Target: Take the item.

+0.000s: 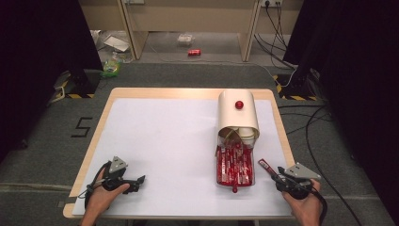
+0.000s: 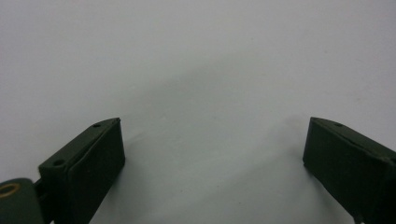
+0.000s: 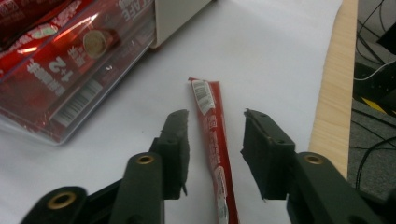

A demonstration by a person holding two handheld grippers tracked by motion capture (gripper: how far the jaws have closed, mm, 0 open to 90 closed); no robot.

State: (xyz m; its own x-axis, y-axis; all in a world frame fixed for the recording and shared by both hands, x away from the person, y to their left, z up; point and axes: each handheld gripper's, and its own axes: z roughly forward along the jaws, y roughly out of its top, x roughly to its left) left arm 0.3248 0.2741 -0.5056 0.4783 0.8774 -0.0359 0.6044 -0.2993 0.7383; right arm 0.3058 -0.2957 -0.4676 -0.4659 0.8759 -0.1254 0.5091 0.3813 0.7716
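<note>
One red sachet stick [image 3: 211, 135] is lying flat on the white table [image 1: 160, 141], in the lower middle of the right gripper view, between the spread jaws of the right gripper [image 3: 215, 140], whose pads are standing clear of it on both sides. In the high view it is sitting at the lower right, just beside the clear tray [image 1: 235, 165] of red sachets under the cream cover [image 1: 237, 115]. To do this step well, I would judge, the jaws are needing to stay centred over the stick and level with the table. The left gripper [image 2: 212, 154] is resting wide open and empty at the lower left.
</note>
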